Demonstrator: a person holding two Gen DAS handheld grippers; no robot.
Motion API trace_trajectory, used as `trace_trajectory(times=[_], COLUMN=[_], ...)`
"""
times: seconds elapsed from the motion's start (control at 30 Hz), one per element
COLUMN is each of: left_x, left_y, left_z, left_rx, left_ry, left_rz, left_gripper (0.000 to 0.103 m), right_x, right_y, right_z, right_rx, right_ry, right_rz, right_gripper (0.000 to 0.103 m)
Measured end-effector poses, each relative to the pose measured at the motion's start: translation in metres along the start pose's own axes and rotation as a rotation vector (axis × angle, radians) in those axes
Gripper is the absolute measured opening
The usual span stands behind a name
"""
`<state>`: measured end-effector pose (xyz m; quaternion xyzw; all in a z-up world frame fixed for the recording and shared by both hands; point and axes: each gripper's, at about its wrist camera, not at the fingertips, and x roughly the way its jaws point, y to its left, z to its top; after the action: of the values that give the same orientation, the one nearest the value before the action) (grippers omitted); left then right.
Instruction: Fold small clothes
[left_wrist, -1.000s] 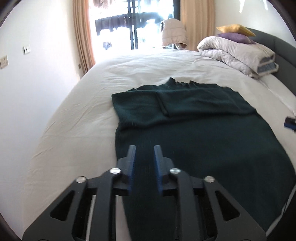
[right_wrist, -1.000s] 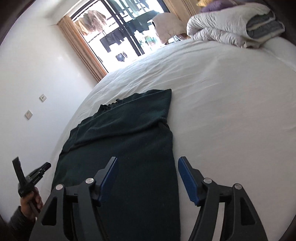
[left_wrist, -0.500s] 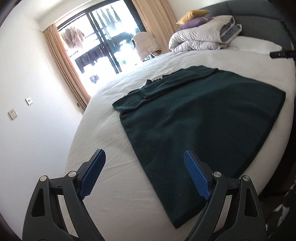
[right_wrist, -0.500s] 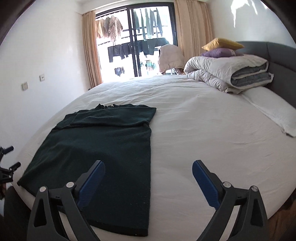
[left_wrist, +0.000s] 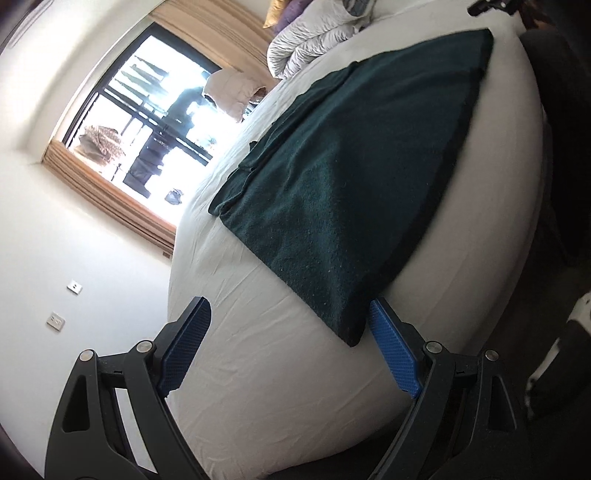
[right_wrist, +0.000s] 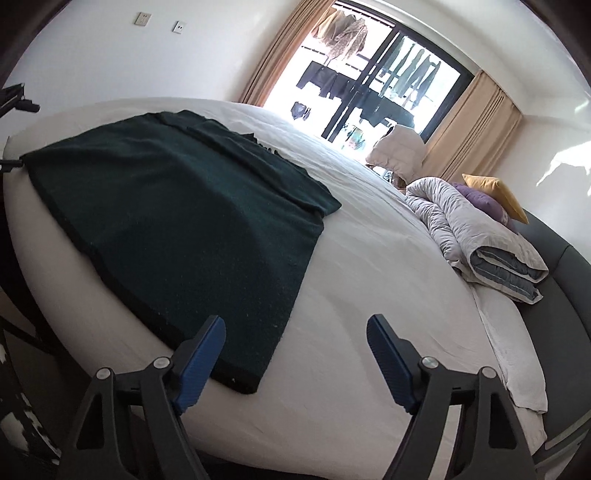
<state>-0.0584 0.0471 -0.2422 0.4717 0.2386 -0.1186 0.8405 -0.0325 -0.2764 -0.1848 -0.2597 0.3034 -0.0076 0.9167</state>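
Tools (left_wrist: 288, 325) (right_wrist: 295, 334) agape near sweater (right_wrist: 192, 221) corners

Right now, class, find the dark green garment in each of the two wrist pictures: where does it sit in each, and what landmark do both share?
Left wrist view: the dark green garment runs from the upper right down to the centre, its near corner just above the right blue pad.
Right wrist view: it fills the left and centre, near corner by the left pad.
Shared landmark: the window behind the bed.
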Motion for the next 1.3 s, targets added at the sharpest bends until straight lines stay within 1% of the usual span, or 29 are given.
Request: trace_trajectory(times=[0.07, 0.2, 0.27, 0.33, 0.43, 0.5, 0.57, 0.67, 0.73, 0.83, 0.97, 1.0, 1.03, 1.07, 1.1, 1.13, 1.17, 1.23, 1.3], left_x=[0.003, 0.011, 0.016, 0.015, 0.016, 0.017, 0.018, 0.019, 0.018, 0.022, 0.026, 0.028, 0.029, 0.03, 0.032, 0.035, 0.037, 0.04, 0.042], left_y=[-0.007, -0.022, -0.03, -0.034, -0.035, -0.038, -0.043, -0.053, -0.056, -0.055, -0.057, -0.057, -0.057, -0.056, -0.055, -0.055, -0.055, -0.053, -0.048], left_z=[-0.001, -0.005, -0.01, -0.015, -0.023, -0.027, -0.03, -0.037, -0.042, -0.047, -0.038, -0.034, -0.029, -0.026, -0.023, -0.02, -0.018, -0.015, -0.011], left_rx=[0.06, 0.192, 0.264, 0.314, 0.35, 0.372, 0.396, 0.467, 0.495, 0.516, 0.521, 0.512, 0.501, 0.489, 0.474, 0.46, 0.446, 0.413, 0.365], left_ry=[-0.012, -0.044, -0.066, -0.088, -0.101, -0.113, -0.127, -0.165, -0.185, -0.206, -0.218, -0.219, -0.215, -0.209, -0.201, -0.19, -0.176, -0.164, -0.151], left_rz=[0.035, 0.102, 0.128, 0.147, 0.171, 0.186, 0.202, 0.243, 0.253, 0.256, 0.261, 0.244, 0.217, 0.19, 0.162, 0.14, 0.121, 0.096, 0.068], left_gripper=[0.087, 0.087, 0.087, 0.087, 0.087, 0.087, 0.087, 0.087, 0.085, 0.085, 0.085, 0.08, 0.07, 0.064, 0.051, 0.034, 0.029, 0.022, 0.017], right_x=[0.004, 0.01, 0.013, 0.016, 0.018, 0.019, 0.018, 0.016, 0.015, 0.01, 0.012, 0.012, 0.012, 0.012, 0.012, 0.013, 0.013, 0.012, 0.011], right_y=[0.004, 0.01, 0.012, 0.015, 0.02, 0.021, 0.022, 0.025, 0.026, 0.033, 0.033, 0.034, 0.035, 0.036, 0.037, 0.037, 0.038, 0.039, 0.042], right_z=[-0.006, -0.019, -0.025, -0.032, -0.038, -0.04, -0.038, -0.037, -0.038, -0.041, -0.042, -0.042, -0.043, -0.043, -0.044, -0.045, -0.045, -0.047, -0.049], right_rx=[-0.037, -0.111, -0.142, -0.181, -0.236, -0.252, -0.261, -0.274, -0.284, -0.287, -0.305, -0.316, -0.327, -0.337, -0.344, -0.351, -0.357, -0.366, -0.384], right_ry=[0.027, 0.063, 0.081, 0.095, 0.109, 0.11, 0.108, 0.098, 0.098, 0.101, 0.107, 0.106, 0.102, 0.1, 0.1, 0.103, 0.106, 0.11, 0.11], right_rz=[0.005, -0.005, -0.012, -0.023, -0.034, -0.031, -0.027, -0.018, -0.015, -0.02, -0.017, -0.017, -0.013, -0.014, -0.014, -0.015, -0.015, -0.008, -0.001], right_gripper=[0.075, 0.07, 0.07, 0.069, 0.067, 0.064, 0.063, 0.063, 0.063, 0.063, 0.06, 0.059, 0.059, 0.058, 0.057, 0.056, 0.055, 0.053, 0.051])
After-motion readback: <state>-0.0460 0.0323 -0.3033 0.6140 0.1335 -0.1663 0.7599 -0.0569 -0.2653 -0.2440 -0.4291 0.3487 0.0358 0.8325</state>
